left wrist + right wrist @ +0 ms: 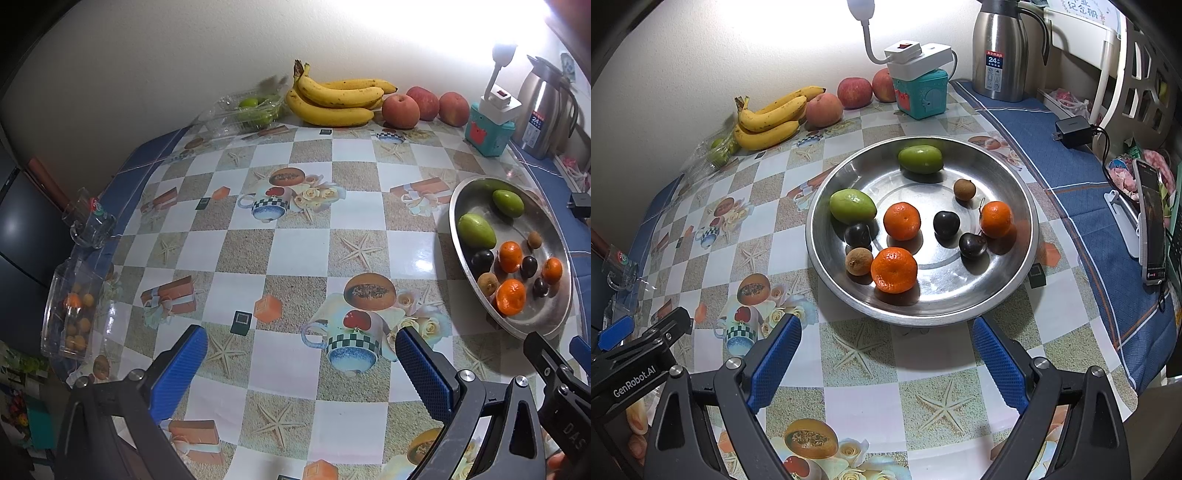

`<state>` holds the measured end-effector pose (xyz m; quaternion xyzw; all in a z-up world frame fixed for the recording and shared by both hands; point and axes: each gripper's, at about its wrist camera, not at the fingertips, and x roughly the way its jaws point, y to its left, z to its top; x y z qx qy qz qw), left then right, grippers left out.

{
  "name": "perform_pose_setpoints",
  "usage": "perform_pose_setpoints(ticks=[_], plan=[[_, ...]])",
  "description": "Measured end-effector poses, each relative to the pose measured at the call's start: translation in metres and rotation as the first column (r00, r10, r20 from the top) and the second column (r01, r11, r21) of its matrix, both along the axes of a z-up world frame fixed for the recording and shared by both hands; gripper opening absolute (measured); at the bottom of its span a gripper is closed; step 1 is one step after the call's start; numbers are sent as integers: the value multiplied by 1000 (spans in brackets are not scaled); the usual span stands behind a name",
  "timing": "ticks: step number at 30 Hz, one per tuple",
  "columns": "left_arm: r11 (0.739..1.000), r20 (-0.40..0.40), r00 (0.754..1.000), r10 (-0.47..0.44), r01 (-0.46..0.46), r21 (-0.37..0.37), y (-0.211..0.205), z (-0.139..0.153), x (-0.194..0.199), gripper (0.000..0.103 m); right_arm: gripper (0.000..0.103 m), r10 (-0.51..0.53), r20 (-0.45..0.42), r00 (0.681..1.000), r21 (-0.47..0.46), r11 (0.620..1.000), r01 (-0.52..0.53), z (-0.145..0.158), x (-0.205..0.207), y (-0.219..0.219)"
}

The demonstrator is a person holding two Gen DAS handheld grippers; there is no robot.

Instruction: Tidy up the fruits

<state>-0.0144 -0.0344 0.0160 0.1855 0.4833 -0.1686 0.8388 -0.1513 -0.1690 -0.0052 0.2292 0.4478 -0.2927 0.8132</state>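
A: What is seen on the checkered tablecloth (849, 354)?

B: A steel plate (1015, 192) is set just beyond the right gripper (886, 354), whose blue jaws are spread wide with nothing between them. On the plate are laid three tangerines (894, 270), two green fruits (852, 206), three dark plums (946, 222) and two small brown fruits (859, 261).

A: And the left gripper (299, 369)?

B: It is held spread and empty over bare cloth, left of the plate. At the far wall, a banana bunch (334, 98) and three apples (400, 110) are lined up, with a clear box of green fruit (255, 109) at their left. A clear box of small orange fruit (75, 317) is seen at the left edge.
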Motion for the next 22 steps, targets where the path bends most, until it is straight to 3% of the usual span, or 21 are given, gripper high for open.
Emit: perform_pose_setpoints(ticks=[12, 22], plan=[[1000, -7, 1000, 20, -20, 6, 3, 0, 0, 103, 94, 1, 0, 1000, 0, 1000, -1, 0, 0, 0], [1000, 42, 999, 22, -22, 7, 5, 5, -4, 103, 94, 2, 0, 1000, 1, 1000, -2, 0, -1, -1]])
